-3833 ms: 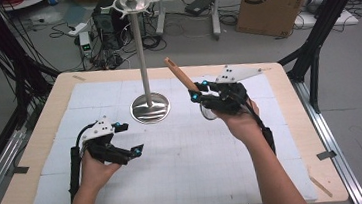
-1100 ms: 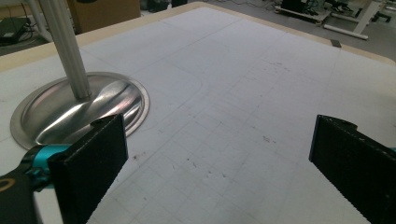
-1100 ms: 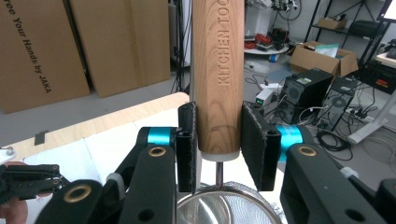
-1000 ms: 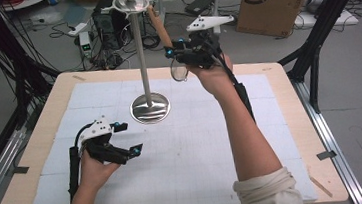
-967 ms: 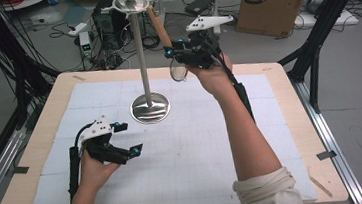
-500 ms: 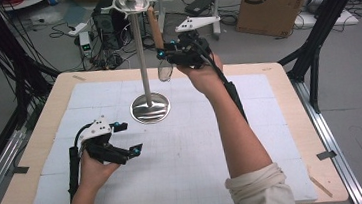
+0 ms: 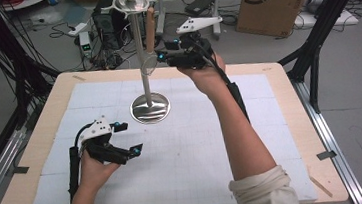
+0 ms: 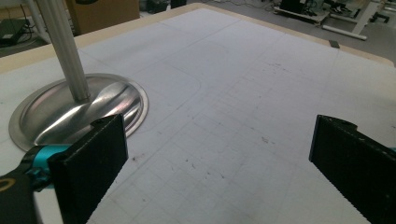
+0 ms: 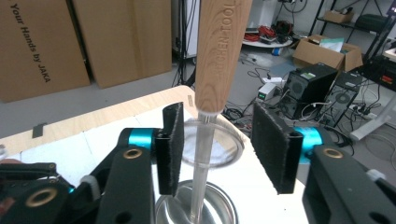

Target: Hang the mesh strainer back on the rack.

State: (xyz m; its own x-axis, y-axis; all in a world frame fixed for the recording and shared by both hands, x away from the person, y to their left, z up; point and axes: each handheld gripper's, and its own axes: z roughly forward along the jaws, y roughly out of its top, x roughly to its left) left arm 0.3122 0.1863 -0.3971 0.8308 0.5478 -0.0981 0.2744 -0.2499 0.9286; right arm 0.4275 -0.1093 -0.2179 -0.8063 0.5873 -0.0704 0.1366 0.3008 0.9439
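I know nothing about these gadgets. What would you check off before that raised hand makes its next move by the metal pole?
1. Right gripper free of the wooden-handled tool: ok. Its jaws stand apart, with a gap on each side of the tool's thin stem.
2. Tool hung on the stand: cannot tell. The handle's top end sits near the stand's top, but no hook or catch is visible.
3. Stand upright, with its base flat on the table: ok.
4. Left gripper out of the way: ok. It is open, low over the table, and apart from the base.
5. Room to pull back: ok. Nothing lies near the raised arm.
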